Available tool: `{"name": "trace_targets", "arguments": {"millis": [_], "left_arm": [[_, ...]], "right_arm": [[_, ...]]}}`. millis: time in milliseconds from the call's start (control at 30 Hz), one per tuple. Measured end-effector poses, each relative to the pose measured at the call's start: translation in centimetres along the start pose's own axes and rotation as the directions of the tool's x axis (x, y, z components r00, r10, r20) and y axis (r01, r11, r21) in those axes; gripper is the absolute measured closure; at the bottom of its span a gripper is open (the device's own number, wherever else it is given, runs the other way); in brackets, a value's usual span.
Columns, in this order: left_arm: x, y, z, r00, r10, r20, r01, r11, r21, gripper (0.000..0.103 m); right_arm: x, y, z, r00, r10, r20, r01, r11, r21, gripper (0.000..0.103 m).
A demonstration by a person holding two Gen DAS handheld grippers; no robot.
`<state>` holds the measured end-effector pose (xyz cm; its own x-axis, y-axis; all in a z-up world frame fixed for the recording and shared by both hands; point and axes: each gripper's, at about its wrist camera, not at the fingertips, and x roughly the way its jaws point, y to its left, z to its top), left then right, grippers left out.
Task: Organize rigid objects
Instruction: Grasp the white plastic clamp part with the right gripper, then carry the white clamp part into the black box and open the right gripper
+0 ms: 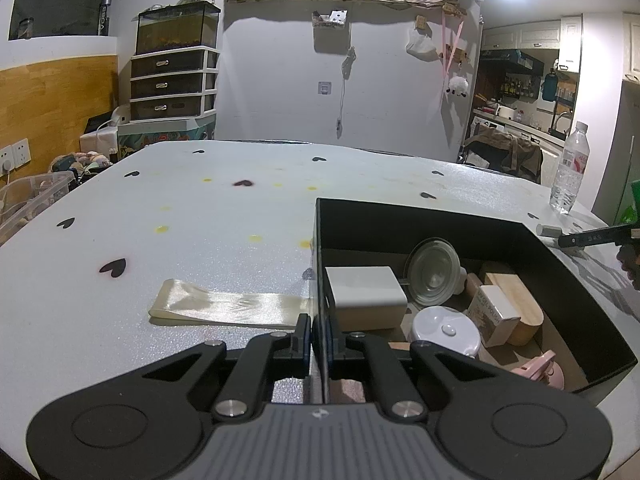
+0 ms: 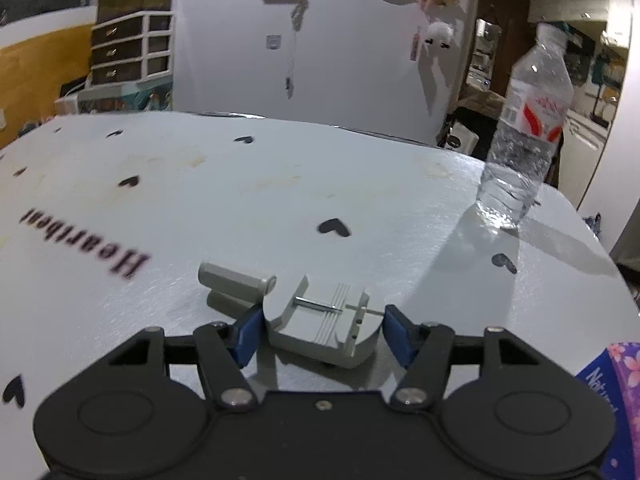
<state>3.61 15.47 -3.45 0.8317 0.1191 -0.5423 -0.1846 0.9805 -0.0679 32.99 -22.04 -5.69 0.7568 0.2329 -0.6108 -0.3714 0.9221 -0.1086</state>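
While left hand-held gripper (image 1: 319,334) clamps black box (image 1: 440,220) wall: pick-up step; right hand-held gripper (image 2: 324,330) open astride grey tool (image 2: 324,320), pads not pressing. Next: squeeze, lift, box.

L gripper (image 1: 319,334): jaws shut tight on thin black box wall (image 1: 320,280), pointing fwd & tilted down. R gripper (image 2: 324,330): jaws part-open either side of grey tool (image 2: 324,324), blue pads (image 2: 250,330) not clearly pressing, angled down.
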Motion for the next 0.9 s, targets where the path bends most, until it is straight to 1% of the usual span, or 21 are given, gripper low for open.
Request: {"name": "trace_targets", "arguments": {"millis": [133,233,333,433,567,667,800,900], "left_arm": [[0.0,0.0,0.0,1.000,-0.001,0.000,0.001,1.000,-0.002,0.097],[0.0,0.1,0.0,1.000,-0.003,0.000,0.003,1.000,-0.007,0.097],[-0.1,0.2,0.0,1.000,-0.005,0.002,0.005,1.000,-0.009,0.098],[-0.1,0.2,0.0,1.000,-0.004,0.005,0.004,1.000,-0.010,0.098],[-0.4,0.2,-0.1,1.000,-0.004,0.013,0.004,1.000,-0.007,0.098],[-0.6,0.3,-0.2,1.000,-0.007,0.017,0.007,1.000,-0.007,0.097],[-0.7,0.3,-0.2,1.000,-0.009,0.022,0.009,1.000,-0.008,0.097],[-0.7,0.3,-0.2,1.000,-0.011,0.028,0.011,1.000,-0.006,0.097]], "right_arm": [[-2.1,1.3,-0.2,1.000,0.023,0.010,-0.024,0.999,0.031,0.038],[-4.3,2.5,-0.3,0.997,0.062,0.043,-0.064,0.997,0.041,0.038],[-7.0,4.3,-0.3,0.991,0.102,0.081,-0.103,0.995,0.009,0.038],[-9.8,6.3,-0.2,0.980,0.159,0.115,-0.157,0.987,-0.031,0.038],[-13.8,9.8,0.4,0.959,0.238,0.151,-0.222,0.968,-0.113,0.038],[-16.0,12.3,1.0,0.936,0.320,0.145,-0.297,0.942,-0.158,0.038],[-17.9,15.6,2.0,0.899,0.428,0.097,-0.406,0.895,-0.186,0.038],[-18.1,17.7,2.6,0.877,0.478,0.045,-0.464,0.869,-0.173,0.038]]}}
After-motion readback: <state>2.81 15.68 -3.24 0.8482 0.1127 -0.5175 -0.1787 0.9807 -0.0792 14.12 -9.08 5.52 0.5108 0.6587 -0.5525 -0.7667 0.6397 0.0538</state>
